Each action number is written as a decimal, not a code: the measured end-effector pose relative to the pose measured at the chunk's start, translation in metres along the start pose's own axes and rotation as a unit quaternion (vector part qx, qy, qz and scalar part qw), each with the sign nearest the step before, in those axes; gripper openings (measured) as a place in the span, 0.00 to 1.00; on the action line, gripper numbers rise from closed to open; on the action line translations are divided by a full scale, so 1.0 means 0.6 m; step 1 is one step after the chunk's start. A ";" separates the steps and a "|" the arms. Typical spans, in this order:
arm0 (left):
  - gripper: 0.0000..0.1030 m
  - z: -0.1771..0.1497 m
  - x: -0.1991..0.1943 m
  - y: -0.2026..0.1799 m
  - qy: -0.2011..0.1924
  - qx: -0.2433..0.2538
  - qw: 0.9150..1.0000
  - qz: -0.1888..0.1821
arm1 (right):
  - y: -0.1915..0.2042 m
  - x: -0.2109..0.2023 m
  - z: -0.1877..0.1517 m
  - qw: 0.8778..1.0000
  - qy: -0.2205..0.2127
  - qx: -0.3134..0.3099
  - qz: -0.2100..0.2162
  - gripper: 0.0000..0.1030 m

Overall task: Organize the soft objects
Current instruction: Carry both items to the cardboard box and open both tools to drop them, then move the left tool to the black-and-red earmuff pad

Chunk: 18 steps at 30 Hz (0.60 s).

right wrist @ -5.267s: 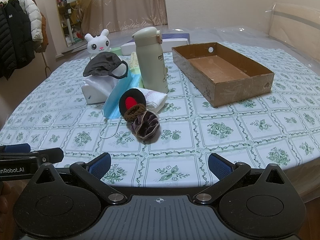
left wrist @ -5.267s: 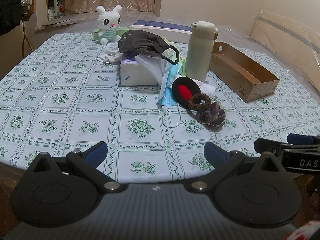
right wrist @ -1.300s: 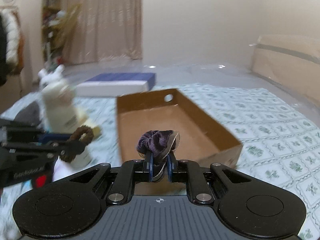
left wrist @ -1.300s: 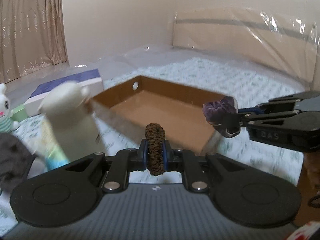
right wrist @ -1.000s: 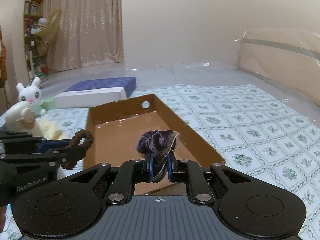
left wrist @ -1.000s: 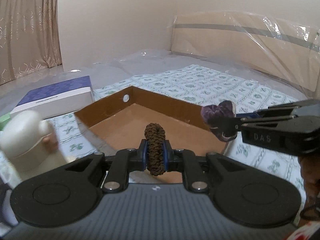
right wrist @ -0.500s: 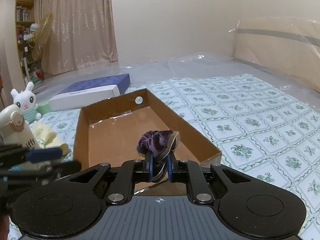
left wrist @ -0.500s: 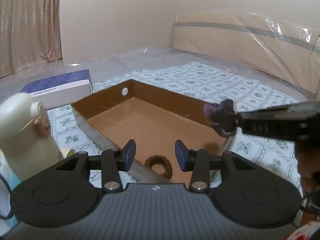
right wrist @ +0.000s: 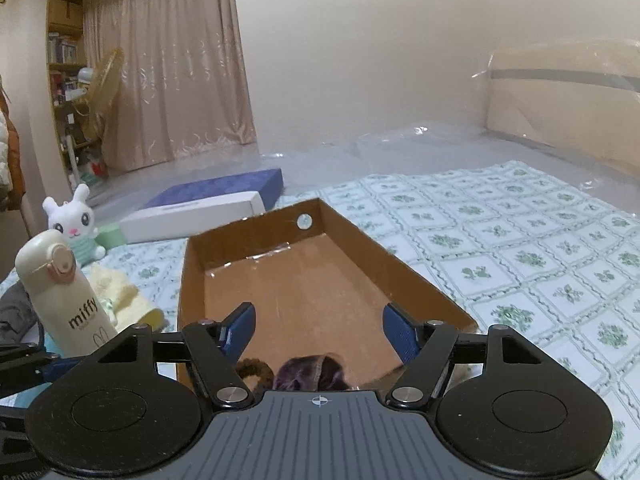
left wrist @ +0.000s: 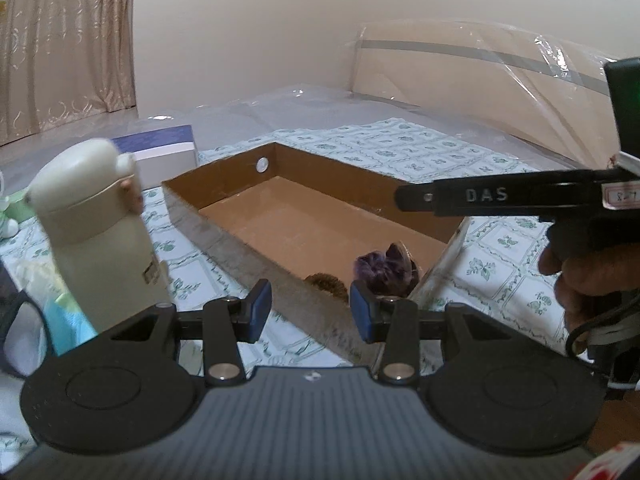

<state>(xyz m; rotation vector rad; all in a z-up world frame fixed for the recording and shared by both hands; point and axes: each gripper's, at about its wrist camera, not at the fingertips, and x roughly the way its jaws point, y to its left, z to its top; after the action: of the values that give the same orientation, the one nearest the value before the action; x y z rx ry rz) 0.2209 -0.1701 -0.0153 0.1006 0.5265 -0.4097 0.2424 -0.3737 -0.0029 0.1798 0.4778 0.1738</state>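
Observation:
A brown cardboard box point(left wrist: 224, 200) point(right wrist: 192, 264) lies open on the patterned tablecloth. At its near end lie a brown hair tie point(left wrist: 326, 282) point(right wrist: 254, 366) and a purple scrunchie point(left wrist: 386, 270) point(right wrist: 310, 370), side by side. My left gripper point(left wrist: 311, 311) stands open over the box's near wall with nothing between its fingers. My right gripper point(right wrist: 318, 330) hangs above the two pieces; its jaws are opening and the scrunchie lies loose below them. In the left wrist view one finger point(left wrist: 492, 196) of the right gripper reaches over the box's right wall.
A cream bottle point(left wrist: 96, 236) point(right wrist: 64, 300) stands left of the box. Behind it are a white rabbit toy point(right wrist: 76, 224), a yellow cloth point(right wrist: 120, 292) and a flat blue and white box point(right wrist: 208, 208). A hand point(left wrist: 588, 276) grips the right tool.
The right gripper's jaws spread and the purple scrunchie dropped into the box beside the brown hair tie, which the left gripper let go earlier. The left gripper drew back toward the bottle.

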 end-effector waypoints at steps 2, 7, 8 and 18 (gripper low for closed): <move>0.38 -0.005 -0.010 0.005 0.001 -0.004 1.000 0.003 | 0.000 -0.008 -0.004 1.000 0.003 0.003 -0.004 0.68; 0.39 -0.023 -0.044 0.016 0.001 -0.012 1.000 0.013 | 0.003 -0.043 -0.022 1.000 0.012 0.021 -0.017 0.68; 0.39 -0.025 -0.051 0.018 0.000 -0.015 1.000 0.015 | 0.007 -0.051 -0.025 1.000 0.014 0.022 -0.016 0.68; 0.42 -0.075 -0.158 0.047 0.004 -0.036 0.998 0.052 | 0.073 -0.136 -0.068 1.000 0.025 0.009 0.004 0.68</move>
<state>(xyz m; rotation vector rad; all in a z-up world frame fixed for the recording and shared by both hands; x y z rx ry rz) 0.1369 -0.1020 -0.0065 0.0590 0.5416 -0.2887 0.1462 -0.3430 0.0066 0.1951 0.5285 0.1822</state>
